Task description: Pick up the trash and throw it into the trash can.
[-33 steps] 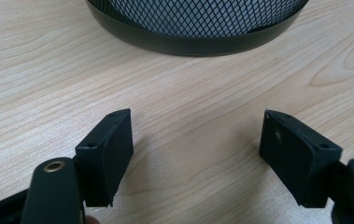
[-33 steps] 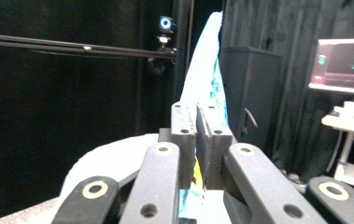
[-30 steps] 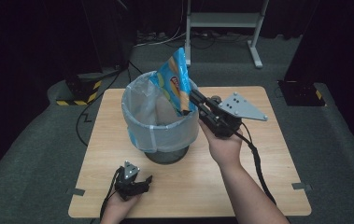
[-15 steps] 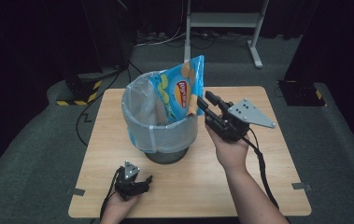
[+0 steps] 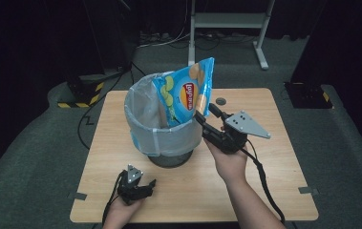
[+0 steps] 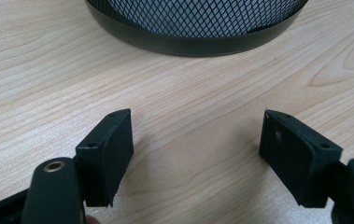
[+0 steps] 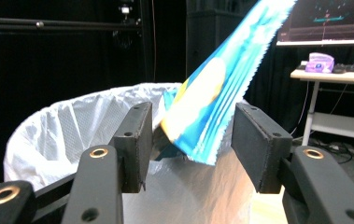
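The tabletop (image 5: pixel 274 191) is a light wood panel standing on grey carpet. At its centre stands the waste bin (image 5: pixel 162 136), a black mesh container lined with a white plastic bag whose edge is folded down over the rim; the bin's dark base ring (image 6: pixel 188 44) appears at 12 o'clock in the left gripper view.

The chip bag (image 5: pixel 188 95), blue with a red and yellow logo, stands tilted in the bin at the 3 o'clock side of the opening. Its lower part is inside the liner and its upper edge rises well above the rim. In the right gripper view the chip bag (image 7: pixel 221 88) passes between the two black pads without either pad pressing on it.

The right gripper (image 5: pixel 206 113) is held level at 3 o'clock of the bin, just beside the rim, with the grey three-cornered plate on top. Its fingers (image 7: pixel 135 144) have just been opening and now stand apart, with the lower edge of the bag in the gap.

The left gripper (image 5: pixel 146 186) rests low over the tabletop at 6 o'clock of the bin, near the front edge. Its fingers (image 6: pixel 109 154) are spread wide, with bare wood between them.
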Demonstrator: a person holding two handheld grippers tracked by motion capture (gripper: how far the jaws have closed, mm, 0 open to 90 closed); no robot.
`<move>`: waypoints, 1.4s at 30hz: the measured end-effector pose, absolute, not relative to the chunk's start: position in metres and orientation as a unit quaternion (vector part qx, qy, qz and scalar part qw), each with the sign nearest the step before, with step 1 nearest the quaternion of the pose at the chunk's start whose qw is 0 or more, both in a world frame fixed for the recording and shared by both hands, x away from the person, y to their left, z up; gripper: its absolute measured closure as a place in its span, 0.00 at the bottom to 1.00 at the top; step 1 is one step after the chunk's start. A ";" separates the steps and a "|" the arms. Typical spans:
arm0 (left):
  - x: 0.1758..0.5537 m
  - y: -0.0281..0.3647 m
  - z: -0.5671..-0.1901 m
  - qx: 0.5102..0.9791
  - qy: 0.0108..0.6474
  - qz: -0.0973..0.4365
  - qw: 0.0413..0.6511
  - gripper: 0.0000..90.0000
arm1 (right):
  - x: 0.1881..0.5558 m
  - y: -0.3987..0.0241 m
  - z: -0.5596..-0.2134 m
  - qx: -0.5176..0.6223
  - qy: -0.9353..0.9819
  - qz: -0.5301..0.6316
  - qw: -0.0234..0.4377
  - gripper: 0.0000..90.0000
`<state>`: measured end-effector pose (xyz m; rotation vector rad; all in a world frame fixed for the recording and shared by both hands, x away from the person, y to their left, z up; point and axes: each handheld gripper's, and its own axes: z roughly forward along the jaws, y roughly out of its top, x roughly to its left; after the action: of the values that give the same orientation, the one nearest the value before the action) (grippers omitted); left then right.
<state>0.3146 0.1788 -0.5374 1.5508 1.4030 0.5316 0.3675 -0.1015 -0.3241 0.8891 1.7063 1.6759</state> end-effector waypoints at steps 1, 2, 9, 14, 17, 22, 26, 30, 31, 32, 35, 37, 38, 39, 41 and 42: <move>0.315 0.179 -0.537 0.633 0.573 0.217 0.473 0.29 | 0.369 -0.100 -0.325 0.333 0.641 0.628 0.290 0.57; 0.315 0.179 -0.537 0.634 0.573 0.217 0.472 0.29 | 0.371 -0.099 -0.326 0.332 0.644 0.627 0.286 0.60; 0.315 0.179 -0.537 0.633 0.574 0.217 0.473 0.29 | 0.375 -0.099 -0.324 0.315 0.643 0.632 0.296 0.96; 0.315 0.179 -0.537 0.633 0.573 0.217 0.473 0.29 | 0.365 -0.105 -0.309 0.296 0.633 0.642 0.317 0.99; 0.315 0.179 -0.537 0.633 0.573 0.217 0.473 0.29 | 0.359 -0.108 -0.297 0.283 0.631 0.646 0.323 0.99; 0.314 0.179 -0.537 0.637 0.571 0.216 0.470 0.29 | 0.349 -0.112 -0.279 0.269 0.627 0.654 0.327 0.99; 0.314 0.179 -0.537 0.637 0.572 0.216 0.470 0.29 | 0.349 -0.109 -0.275 0.266 0.635 0.646 0.329 0.99; 0.314 0.179 -0.537 0.637 0.571 0.216 0.470 0.29 | 0.353 -0.108 -0.276 0.275 0.635 0.638 0.338 0.98; 0.314 0.179 -0.537 0.637 0.571 0.216 0.470 0.29 | 0.354 -0.108 -0.275 0.276 0.635 0.637 0.340 0.99; 0.314 0.179 -0.537 0.637 0.571 0.216 0.470 0.29 | 0.357 -0.108 -0.274 0.278 0.635 0.635 0.342 0.99; 0.314 0.180 -0.537 0.637 0.572 0.216 0.470 0.29 | 0.363 -0.107 -0.271 0.281 0.634 0.630 0.349 0.99; 0.314 0.180 -0.537 0.637 0.572 0.215 0.471 0.29 | 0.365 -0.105 -0.269 0.283 0.635 0.625 0.355 0.98; 0.314 0.180 -0.537 0.638 0.571 0.215 0.469 0.29 | 0.366 -0.104 -0.267 0.283 0.635 0.623 0.359 0.98; 0.314 0.180 -0.537 0.638 0.571 0.215 0.470 0.29 | 0.367 -0.104 -0.267 0.283 0.635 0.625 0.355 0.96; 0.315 0.179 -0.537 0.631 0.574 0.215 0.475 0.29 | 0.368 -0.100 -0.267 0.281 0.640 0.624 0.350 0.89; 0.315 0.178 -0.537 0.626 0.577 0.215 0.479 0.29 | 0.369 -0.096 -0.269 0.281 0.646 0.620 0.345 0.84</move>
<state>0.3150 0.1779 -0.5372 1.5275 1.4083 0.5250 0.3690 -0.0964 -0.2692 0.7295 1.6784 1.6084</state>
